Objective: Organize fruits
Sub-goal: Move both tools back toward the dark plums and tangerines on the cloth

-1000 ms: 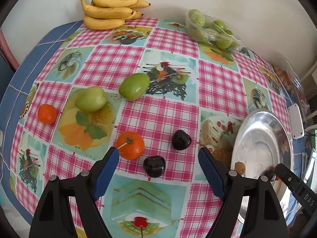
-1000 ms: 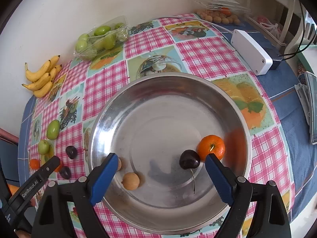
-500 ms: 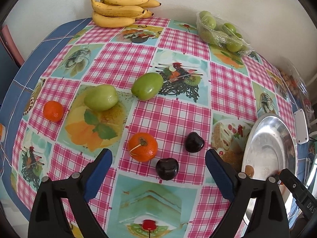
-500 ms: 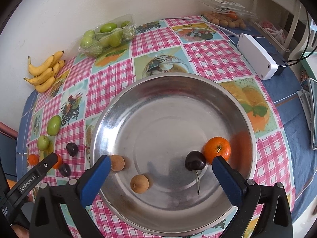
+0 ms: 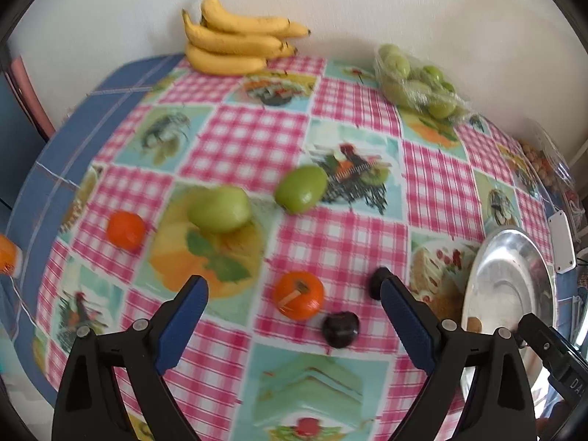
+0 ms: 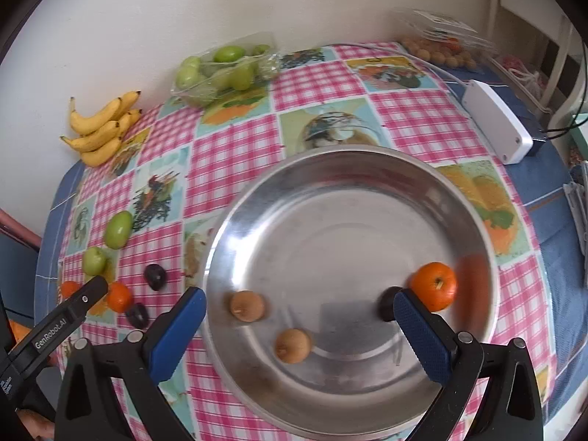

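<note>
My left gripper [image 5: 294, 290] is open above the checked tablecloth, empty. Between and just beyond its fingers lie an orange tangerine [image 5: 298, 295] and two dark plums [image 5: 340, 329] [image 5: 375, 282]. Farther off sit two green fruits [image 5: 219, 208] [image 5: 301, 189] and a second tangerine [image 5: 125, 230]. My right gripper [image 6: 299, 307] is open over the steel bowl [image 6: 330, 198], nothing between its fingers. The bowl holds a tangerine [image 6: 434, 286], a dark plum [image 6: 388, 303] partly behind the right finger, and two small brown fruits [image 6: 247, 305] [image 6: 293, 345]. The bowl's rim [image 5: 477, 286] shows at the right of the left wrist view.
Bananas [image 5: 235, 42] and a bag of green fruit [image 5: 419, 81] lie against the back wall. A clear box of small brown fruits [image 6: 437, 46] and a white power adapter [image 6: 496, 125] with cable sit at the far right. The left gripper's body [image 6: 55, 325] shows at lower left.
Both grippers opened wider. The left wrist view has drawn back and shifted, so the loose fruits now sit farther right and higher. The right gripper pulled back slightly over the bowl.
</note>
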